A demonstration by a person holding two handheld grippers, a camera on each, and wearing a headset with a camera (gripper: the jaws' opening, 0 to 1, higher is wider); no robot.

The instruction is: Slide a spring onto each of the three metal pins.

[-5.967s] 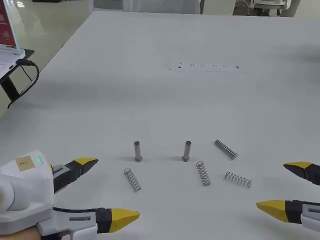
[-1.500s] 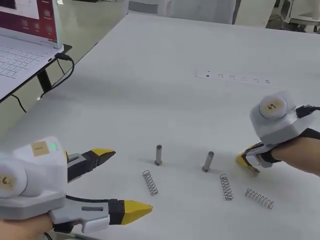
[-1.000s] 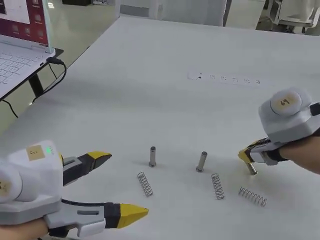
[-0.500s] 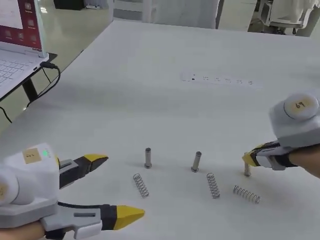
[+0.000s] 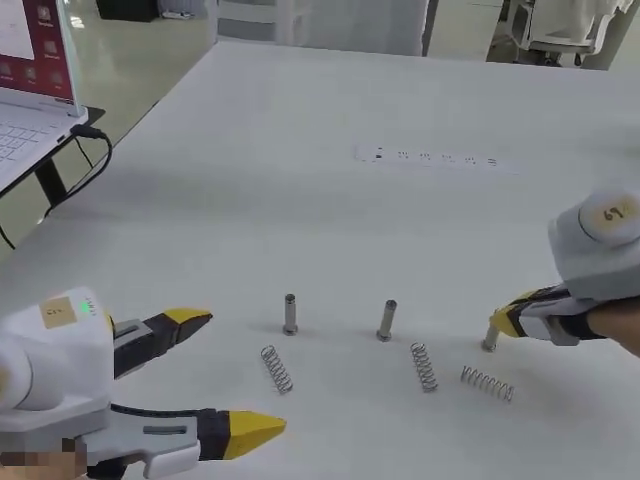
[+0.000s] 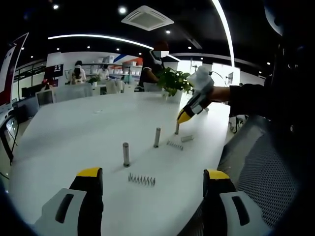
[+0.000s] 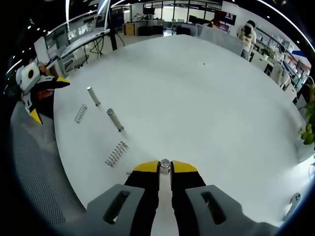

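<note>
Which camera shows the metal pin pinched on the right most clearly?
The right gripper view: the pin sits close, clamped between the jaws, its round end facing the camera. The head view shows it small, poking out below the jaws. The left gripper view shows it distant and tiny.

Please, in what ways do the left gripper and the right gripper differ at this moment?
The left gripper has its jaws wide open and holds nothing; the right gripper is shut on the rightmost pin. The left gripper hovers short of the left spring; the right gripper is low at the table, with the pin upright. Both have yellow-tipped jaws.
</note>
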